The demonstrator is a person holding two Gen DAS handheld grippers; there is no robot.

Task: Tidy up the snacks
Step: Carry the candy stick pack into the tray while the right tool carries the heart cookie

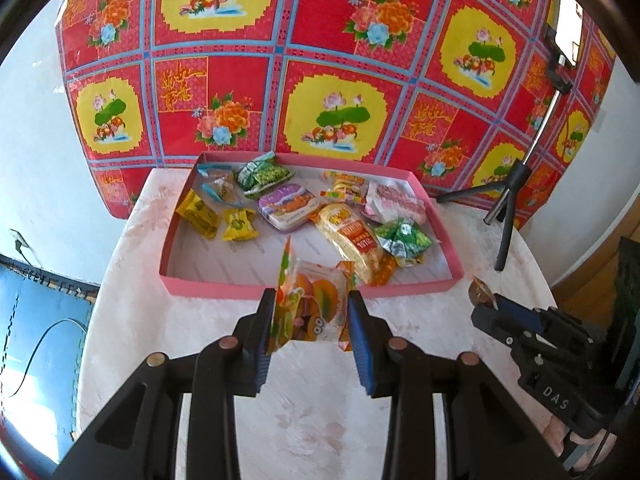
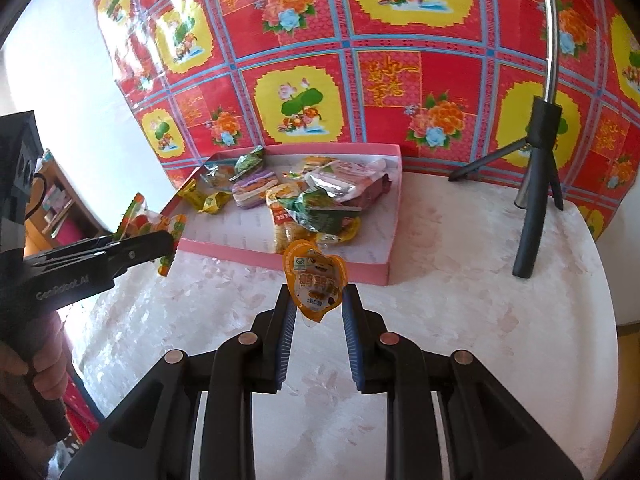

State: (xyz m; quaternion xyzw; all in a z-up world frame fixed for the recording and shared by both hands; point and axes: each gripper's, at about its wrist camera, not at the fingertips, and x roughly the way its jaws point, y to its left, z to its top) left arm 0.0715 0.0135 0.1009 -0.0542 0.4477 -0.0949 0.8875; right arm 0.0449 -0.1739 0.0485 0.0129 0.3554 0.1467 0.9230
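Observation:
A pink tray (image 1: 280,289) on the white table holds several snack packs, among them a purple tin (image 1: 286,208) and green packs (image 1: 402,236). My left gripper (image 1: 312,308) is shut on a clear gummy bag (image 1: 316,304) with orange and yellow print, held just in front of the tray's near rim. My right gripper (image 2: 318,300) is shut on a small orange round snack pack (image 2: 316,280), held above the table before the tray (image 2: 320,266). The left gripper (image 2: 160,240) with its bag (image 2: 148,224) shows at left in the right wrist view. The right gripper (image 1: 486,304) shows at right in the left wrist view.
A black phone tripod (image 1: 508,208) stands on the table right of the tray; it also shows in the right wrist view (image 2: 536,184). A red floral cloth (image 1: 320,60) hangs behind. The round table edge (image 2: 600,280) curves at right.

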